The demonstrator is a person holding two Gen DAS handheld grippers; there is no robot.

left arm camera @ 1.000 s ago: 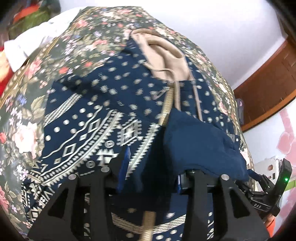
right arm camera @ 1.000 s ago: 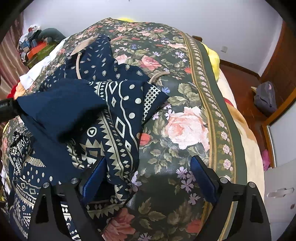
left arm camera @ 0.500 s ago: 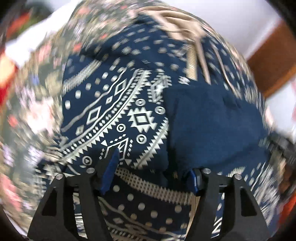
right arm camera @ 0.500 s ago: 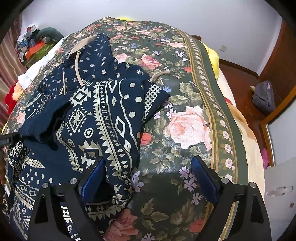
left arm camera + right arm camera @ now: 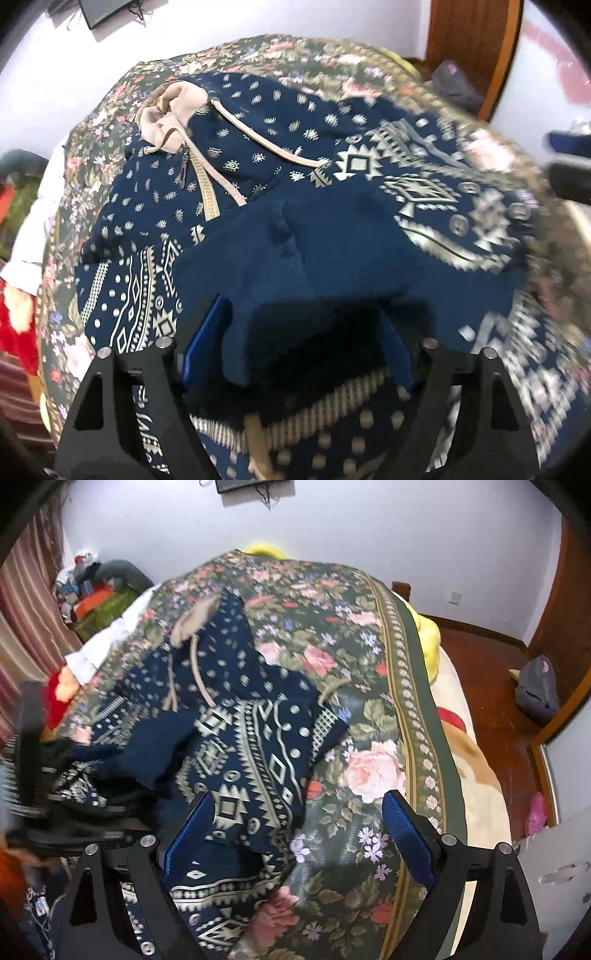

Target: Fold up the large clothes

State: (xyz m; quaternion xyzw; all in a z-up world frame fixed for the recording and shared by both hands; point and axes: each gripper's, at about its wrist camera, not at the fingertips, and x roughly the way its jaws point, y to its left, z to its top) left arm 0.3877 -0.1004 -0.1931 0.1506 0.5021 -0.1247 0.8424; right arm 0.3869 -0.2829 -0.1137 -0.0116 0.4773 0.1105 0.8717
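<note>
My left gripper (image 5: 299,343) and right gripper (image 5: 295,834) both gape wide over the navy patterned hoodie (image 5: 258,746) on the floral bedspread (image 5: 369,709).

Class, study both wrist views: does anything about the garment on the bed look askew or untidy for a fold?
Yes. The navy patterned hoodie lies bunched on the floral bedspread, its plain inner side turned up near the left gripper, and one drawstring trails across the chest.

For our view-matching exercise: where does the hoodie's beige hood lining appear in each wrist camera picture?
Left wrist: beige hood lining sits upper left, at the far end of the navy hoodie.
Right wrist: it sits upper left of centre, blurred.
Shared landmark: the floral bedspread under the garment.
</note>
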